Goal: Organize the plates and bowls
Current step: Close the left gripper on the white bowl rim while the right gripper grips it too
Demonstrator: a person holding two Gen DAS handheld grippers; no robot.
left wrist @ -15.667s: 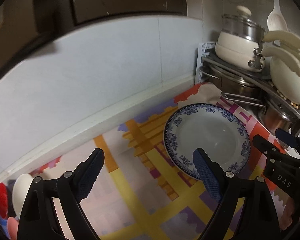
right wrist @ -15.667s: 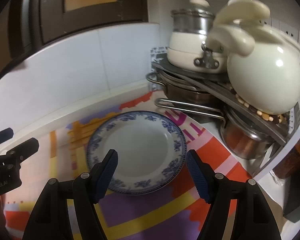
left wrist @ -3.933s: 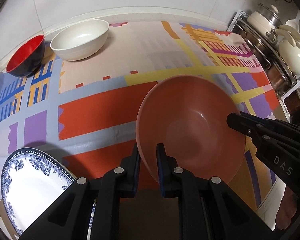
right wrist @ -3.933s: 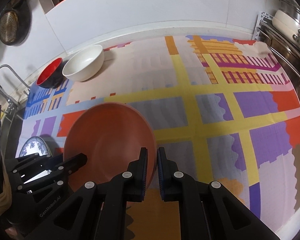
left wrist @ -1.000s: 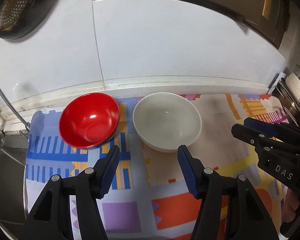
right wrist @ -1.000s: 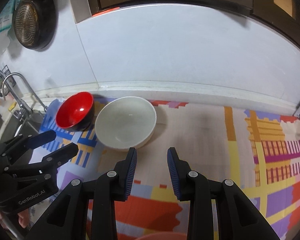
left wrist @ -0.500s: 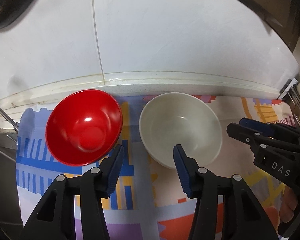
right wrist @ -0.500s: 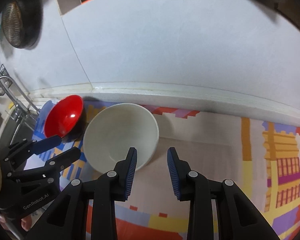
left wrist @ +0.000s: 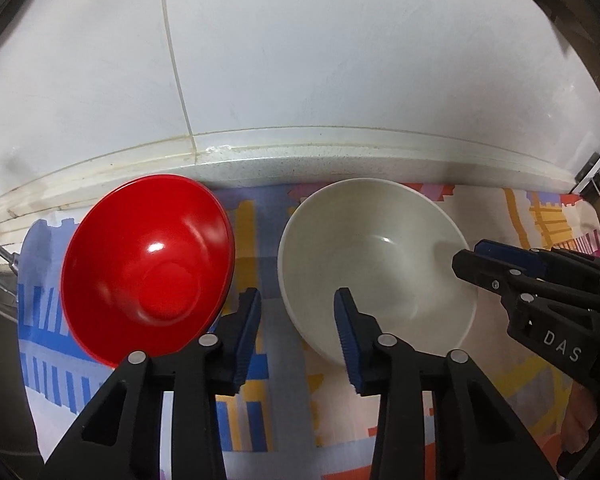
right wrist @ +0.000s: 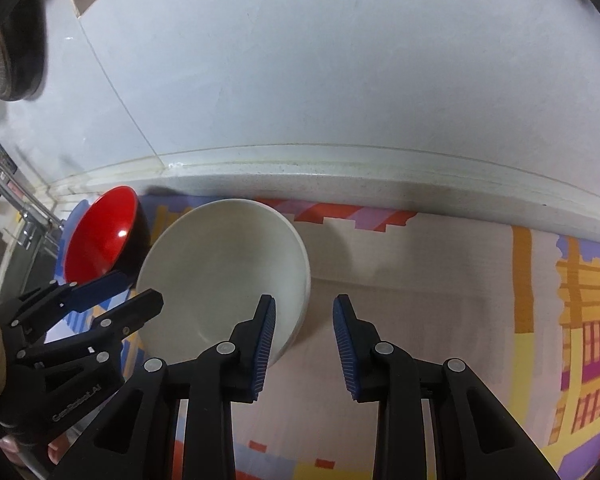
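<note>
I have both grippers at the round cream ceramic bowl (left wrist: 376,268), which sits on the tabletop's patterned mat (right wrist: 440,280) beside the glossy red bowl (left wrist: 148,268). The left gripper (left wrist: 296,320) and right gripper (right wrist: 304,330) are closing astride opposite rims, fingers not yet touching. An uneven pinch could tip it against the red bowl.

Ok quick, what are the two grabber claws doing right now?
Left gripper: closing around the round white ceramic bowl's rim, not gripping yet.
Right gripper: closing around its opposite rim, not gripping yet.
</note>
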